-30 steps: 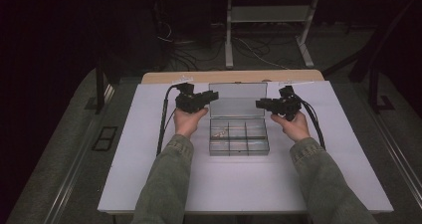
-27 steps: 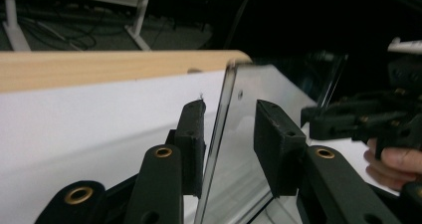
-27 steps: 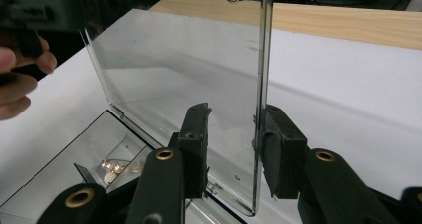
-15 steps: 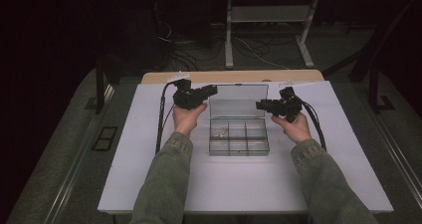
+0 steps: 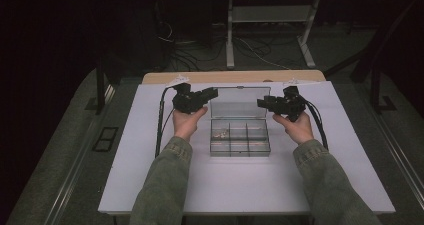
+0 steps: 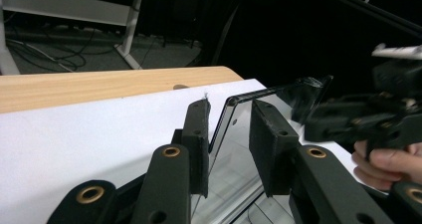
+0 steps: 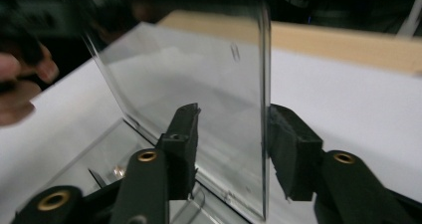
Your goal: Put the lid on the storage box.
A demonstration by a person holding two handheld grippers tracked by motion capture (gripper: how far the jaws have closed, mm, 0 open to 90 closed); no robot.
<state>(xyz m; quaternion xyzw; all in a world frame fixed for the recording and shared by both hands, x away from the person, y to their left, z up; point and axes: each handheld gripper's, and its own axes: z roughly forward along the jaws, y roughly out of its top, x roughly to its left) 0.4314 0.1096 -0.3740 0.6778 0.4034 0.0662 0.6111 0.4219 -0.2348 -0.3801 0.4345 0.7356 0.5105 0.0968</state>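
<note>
A clear plastic compartment box [image 5: 239, 144] lies mid-table with its lid [image 5: 240, 102] standing up at the far side. My left gripper [image 5: 212, 92] is at the lid's left edge. In the left gripper view the jaws [image 6: 229, 129] straddle that edge [image 6: 268, 94] with a gap beside it, so the gripper is open. My right gripper [image 5: 261, 103] is at the lid's right edge. Its jaws [image 7: 231, 114] have just been opening, and the lid [image 7: 199, 64] stands between them, clear of the left pad. Small metal parts [image 5: 220, 132] lie in the left compartments.
The box rests on a white sheet [image 5: 150, 150] over a wooden tabletop [image 5: 165, 77]. Each gripper trails a black cable [image 5: 160, 130] across the sheet. Beyond the table, cables and a stand's legs [image 5: 230, 40] are on the dark floor.
</note>
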